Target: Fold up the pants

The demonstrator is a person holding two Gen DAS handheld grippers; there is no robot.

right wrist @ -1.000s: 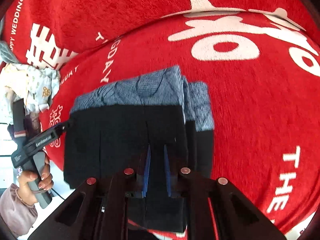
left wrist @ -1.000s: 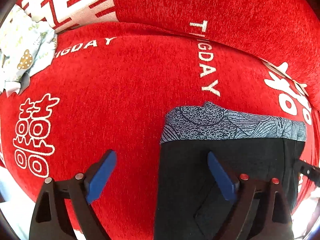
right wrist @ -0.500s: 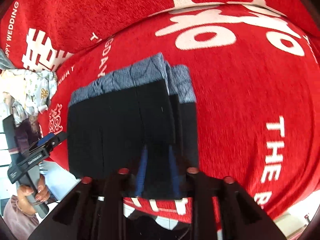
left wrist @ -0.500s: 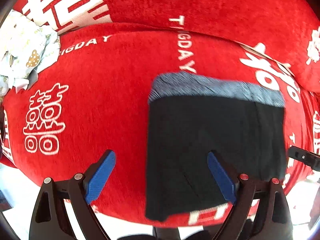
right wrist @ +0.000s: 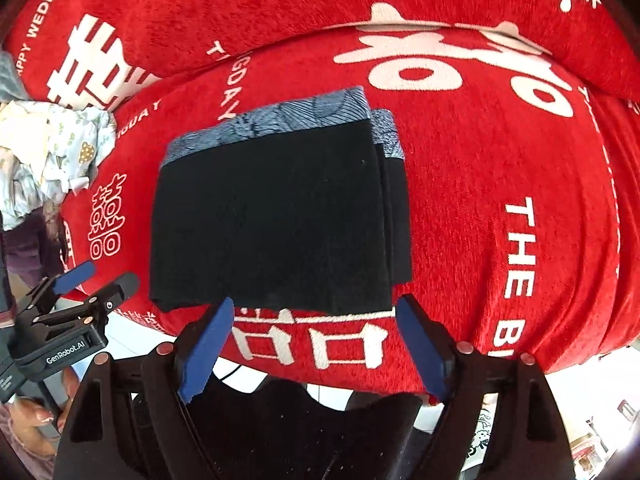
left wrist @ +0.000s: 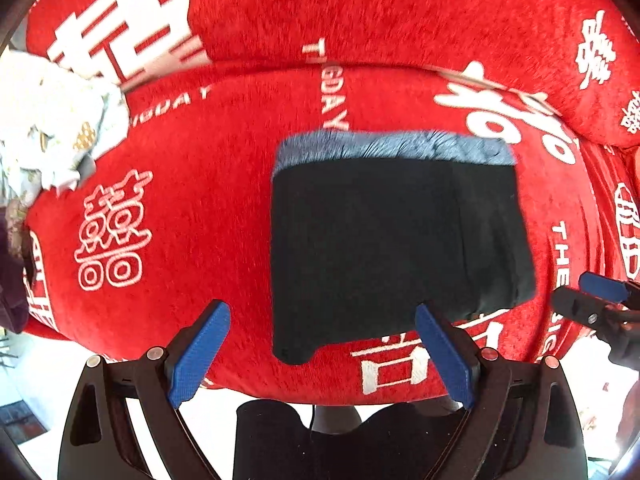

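left wrist view
- left gripper point(left wrist: 322, 354): blue pads spread wide, nothing between them, hovering off the front edge of the cushion
- pants point(left wrist: 396, 236): black, folded into a compact rectangle, lying flat on the red seat cushion point(left wrist: 192, 208); grey-blue patterned waistband point(left wrist: 394, 148) along the far edge
- pants position: between the pads' line of sight and slightly right of centre; near edge close to the cushion's front edge, one corner drooping at lower left
- right gripper point(left wrist: 596, 300): just visible at the right frame edge, beside the pants' lower right corner, not touching; one blue pad and a black finger show with a gap between them
- cushion print: white characters and "THE", "DAY" lettering
- pile of pale printed clothes point(left wrist: 52, 128): far left on the cushion, well apart from the pants
- backrest point(left wrist: 360, 12): red, same white print, behind the seat

right wrist view
- right gripper point(right wrist: 316, 344): pads wide apart, empty, just short of the pants' near edge
- pants point(right wrist: 272, 216): folded stack, layers stepped at the right side so two waistband edges show
- left gripper point(right wrist: 98, 278): lower left, off the pants' near left corner, fingers parted, nothing held; "GenRobot.AI" on its body
- hand point(right wrist: 36, 412): grips the left gripper's handle, bottom left
- pale clothes pile point(right wrist: 52, 148): left, clear of the pants
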